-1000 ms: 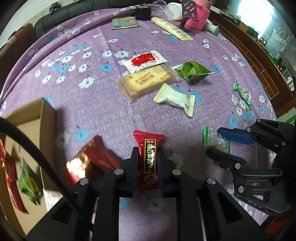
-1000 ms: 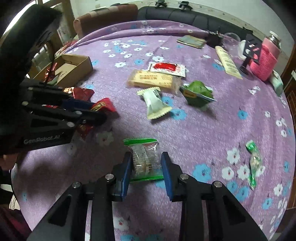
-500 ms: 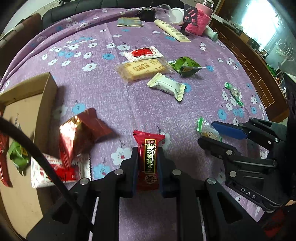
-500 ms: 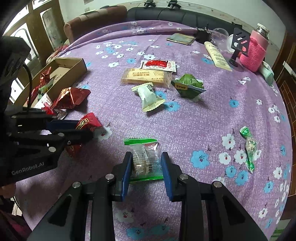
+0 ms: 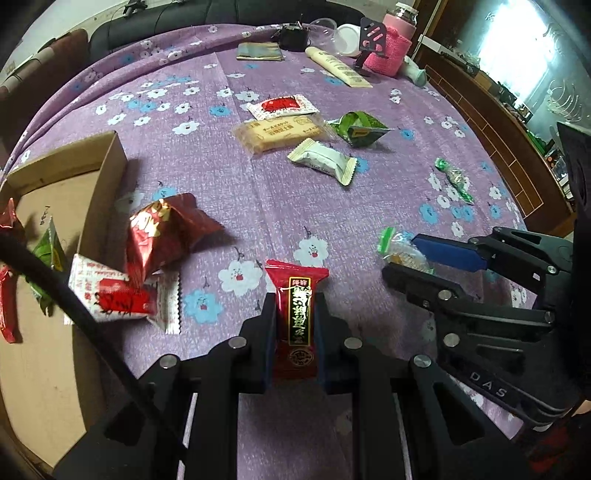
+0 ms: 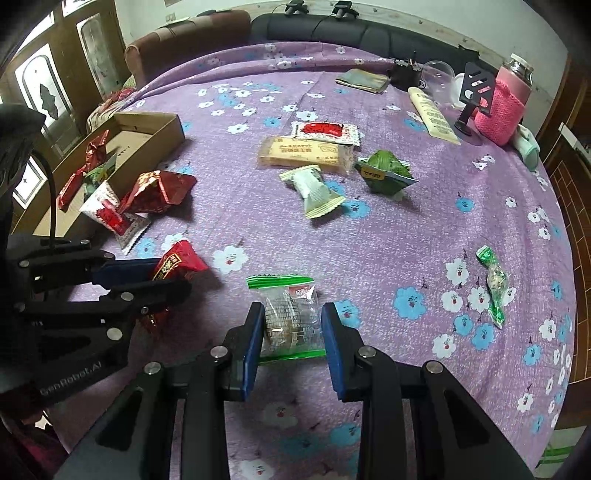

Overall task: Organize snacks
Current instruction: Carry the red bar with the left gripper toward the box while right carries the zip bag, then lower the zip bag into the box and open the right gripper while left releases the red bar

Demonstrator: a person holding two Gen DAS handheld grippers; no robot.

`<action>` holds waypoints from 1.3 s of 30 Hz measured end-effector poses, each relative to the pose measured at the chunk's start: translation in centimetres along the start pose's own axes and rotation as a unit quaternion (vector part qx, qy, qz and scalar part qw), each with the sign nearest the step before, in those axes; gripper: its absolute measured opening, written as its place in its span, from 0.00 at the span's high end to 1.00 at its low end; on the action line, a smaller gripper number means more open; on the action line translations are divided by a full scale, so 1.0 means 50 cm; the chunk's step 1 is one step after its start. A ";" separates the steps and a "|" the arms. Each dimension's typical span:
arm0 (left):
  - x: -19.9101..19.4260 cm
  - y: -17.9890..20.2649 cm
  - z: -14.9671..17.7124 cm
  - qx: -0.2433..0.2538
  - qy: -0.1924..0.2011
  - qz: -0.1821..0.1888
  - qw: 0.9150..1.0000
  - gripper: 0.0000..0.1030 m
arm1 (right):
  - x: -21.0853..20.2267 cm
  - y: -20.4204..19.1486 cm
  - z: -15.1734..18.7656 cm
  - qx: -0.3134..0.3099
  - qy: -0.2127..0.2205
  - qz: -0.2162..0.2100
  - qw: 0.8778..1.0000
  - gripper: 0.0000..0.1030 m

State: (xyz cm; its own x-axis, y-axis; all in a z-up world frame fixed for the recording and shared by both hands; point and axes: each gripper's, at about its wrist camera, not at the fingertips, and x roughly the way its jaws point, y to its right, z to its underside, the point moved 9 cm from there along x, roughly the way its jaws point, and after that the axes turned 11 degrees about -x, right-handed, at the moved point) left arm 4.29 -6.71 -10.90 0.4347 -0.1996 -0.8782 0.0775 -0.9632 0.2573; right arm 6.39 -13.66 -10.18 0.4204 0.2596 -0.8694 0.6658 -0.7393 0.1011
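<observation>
Purple floral tablecloth (image 6: 424, 229) carries one cardboard box (image 6: 147, 142), ten snack packets.

A home living room: sofa (image 6: 354, 35) behind the table (flowered purple cloth (image 6: 424, 229)).

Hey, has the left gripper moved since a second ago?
Yes. In the right wrist view the left gripper, shut on the red snack packet, has slid down and away from the cardboard box, nearer the camera.
</observation>
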 end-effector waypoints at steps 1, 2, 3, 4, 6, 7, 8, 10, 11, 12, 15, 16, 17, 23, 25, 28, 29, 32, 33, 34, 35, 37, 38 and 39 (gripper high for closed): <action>-0.007 -0.001 0.001 0.000 0.003 0.002 1.000 0.81 | -0.003 -0.004 -0.002 -0.001 0.001 0.001 1.000 0.70; -0.012 -0.002 0.000 0.000 0.005 0.004 1.000 0.81 | -0.005 -0.010 -0.006 -0.002 0.002 0.001 1.000 0.70; -0.016 -0.003 0.000 -0.002 0.006 0.006 1.000 0.81 | -0.007 -0.013 -0.008 -0.002 0.002 0.001 1.000 0.70; -0.023 -0.006 -0.002 -0.004 0.008 0.009 1.000 0.81 | -0.009 -0.017 -0.012 -0.003 0.004 0.001 1.000 0.70; -0.033 -0.010 -0.004 -0.008 0.012 0.013 1.000 0.81 | -0.014 -0.030 -0.022 -0.005 0.007 0.002 1.000 0.70; -0.040 -0.015 -0.006 -0.010 0.014 0.013 1.000 0.81 | -0.016 -0.036 -0.027 -0.007 0.009 0.002 1.000 0.70; -0.046 -0.018 -0.006 -0.012 0.016 0.015 1.000 0.81 | -0.020 -0.044 -0.035 -0.010 0.012 0.002 1.000 0.70; -0.060 -0.026 -0.008 -0.018 0.021 0.019 0.999 0.81 | -0.026 -0.058 -0.048 -0.015 0.017 0.001 1.000 0.70; -0.067 -0.031 -0.009 -0.020 0.024 0.020 0.999 0.81 | -0.029 -0.066 -0.055 -0.019 0.020 0.001 1.000 0.70; -0.077 -0.038 -0.012 -0.025 0.029 0.020 0.999 0.81 | -0.030 -0.071 -0.061 -0.022 0.021 0.002 1.000 0.70; -0.098 -0.058 -0.017 -0.040 0.035 0.025 0.998 0.81 | -0.039 -0.094 -0.090 -0.032 0.030 -0.001 0.999 0.70; -0.105 -0.067 -0.018 -0.045 0.038 0.024 0.998 0.81 | -0.042 -0.099 -0.095 -0.035 0.032 -0.001 0.999 0.70; -0.113 -0.077 -0.020 -0.050 0.042 0.023 0.998 0.81 | -0.045 -0.108 -0.105 -0.041 0.036 -0.001 0.999 0.70; -0.163 -0.153 -0.033 -0.079 0.067 0.011 0.995 0.81 | -0.049 -0.175 -0.165 -0.073 0.055 -0.013 0.996 0.70; -0.179 -0.189 -0.038 -0.092 0.076 0.005 0.993 0.81 | -0.049 -0.197 -0.182 -0.083 0.060 -0.018 0.995 0.70; -0.199 -0.236 -0.041 -0.108 0.085 -0.006 0.990 0.81 | -0.044 -0.241 -0.217 -0.101 0.068 -0.028 0.992 0.70; -0.207 -0.255 -0.042 -0.115 0.089 -0.011 0.989 0.81 | -0.040 -0.260 -0.232 -0.109 0.071 -0.033 0.991 0.70; -0.226 -0.308 -0.044 -0.132 0.096 -0.025 0.986 0.81 | -0.031 -0.302 -0.261 -0.124 0.076 -0.044 0.988 0.70; -0.232 -0.328 -0.044 -0.138 0.098 -0.031 0.985 0.81 | -0.028 -0.315 -0.269 -0.128 0.077 -0.048 0.988 0.70; -0.238 -0.345 -0.042 -0.143 0.100 -0.036 0.984 0.81 | -0.024 -0.331 -0.279 -0.134 0.078 -0.053 0.986 0.70; -0.241 -0.358 -0.041 -0.146 0.101 -0.041 0.983 0.81 | -0.020 -0.346 -0.287 -0.140 0.079 -0.056 0.985 0.70; -0.248 -0.391 -0.039 -0.156 0.103 -0.051 0.981 0.81 | -0.009 -0.375 -0.300 -0.151 0.078 -0.064 0.983 0.70; -0.250 -0.404 -0.037 -0.159 0.103 -0.055 0.980 0.81 | -0.005 -0.385 -0.305 -0.154 0.078 -0.066 0.983 0.70; -0.253 -0.416 -0.036 -0.161 0.104 -0.060 0.980 0.81 | 0.002 -0.398 -0.311 -0.158 0.076 -0.068 0.982 0.70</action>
State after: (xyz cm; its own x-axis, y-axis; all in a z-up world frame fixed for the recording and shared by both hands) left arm -1.22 16.18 -4.44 0.5754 -0.0153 -0.8177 0.4044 -0.8637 0.3008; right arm 2.75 10.75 -4.75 0.3854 0.4510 -0.8051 0.8706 -0.4669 0.1552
